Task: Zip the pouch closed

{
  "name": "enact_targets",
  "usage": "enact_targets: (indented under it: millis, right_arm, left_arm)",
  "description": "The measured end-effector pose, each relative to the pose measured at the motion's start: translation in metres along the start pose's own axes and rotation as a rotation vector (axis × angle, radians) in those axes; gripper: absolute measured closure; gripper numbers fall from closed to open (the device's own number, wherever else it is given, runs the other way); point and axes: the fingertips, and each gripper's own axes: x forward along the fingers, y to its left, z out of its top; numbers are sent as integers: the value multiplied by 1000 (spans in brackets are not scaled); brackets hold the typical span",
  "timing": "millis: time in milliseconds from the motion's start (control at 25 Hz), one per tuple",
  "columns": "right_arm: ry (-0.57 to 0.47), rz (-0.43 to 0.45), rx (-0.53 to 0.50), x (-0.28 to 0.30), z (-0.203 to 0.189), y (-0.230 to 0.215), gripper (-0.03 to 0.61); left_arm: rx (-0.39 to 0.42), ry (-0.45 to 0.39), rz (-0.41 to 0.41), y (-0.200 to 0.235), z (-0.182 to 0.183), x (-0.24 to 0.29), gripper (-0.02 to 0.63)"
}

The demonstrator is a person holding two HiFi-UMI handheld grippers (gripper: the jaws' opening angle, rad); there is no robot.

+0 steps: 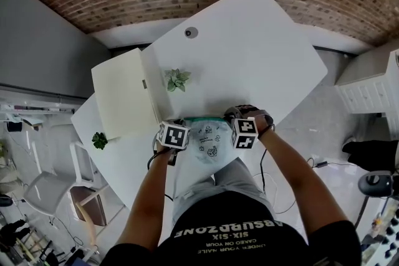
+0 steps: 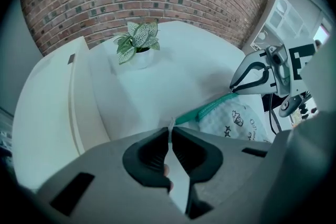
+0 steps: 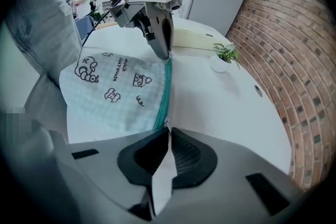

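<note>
A white quilted pouch (image 1: 207, 141) with small black drawings lies at the table's near edge, its green zipper (image 3: 164, 93) stretched straight along the far side. My left gripper (image 1: 173, 134) is shut on the zipper edge's left end (image 2: 171, 124). My right gripper (image 1: 244, 133) is shut on the right end (image 3: 166, 124). In the left gripper view the right gripper (image 2: 258, 74) pinches the far end of the green zipper (image 2: 210, 107). In the right gripper view the left gripper (image 3: 157, 29) bites the far end. The zipper pull itself is too small to pick out.
The white table (image 1: 249, 59) carries a small potted plant (image 1: 177, 79) behind the pouch, a large cream box (image 1: 124, 96) at the left, and a second plant (image 1: 100, 140) at the left edge. Chairs (image 1: 43, 187) stand on the left; the person's legs are below.
</note>
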Motion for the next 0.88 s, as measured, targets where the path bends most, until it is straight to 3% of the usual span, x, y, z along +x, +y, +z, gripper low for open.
enact_targets:
  millis: [280, 440, 880]
  right_arm:
    - [9, -19, 130, -1, -2, -3, 575]
    - [-11, -31, 272, -6, -3, -9, 526]
    - [-172, -129, 586, -44, 15, -23, 520]
  left_arm:
    - [-40, -3, 2, 3, 0, -5, 589]
    - [-73, -33, -2, 2, 2, -9, 578]
    - [-171, -238, -25, -8, 36, -48, 554]
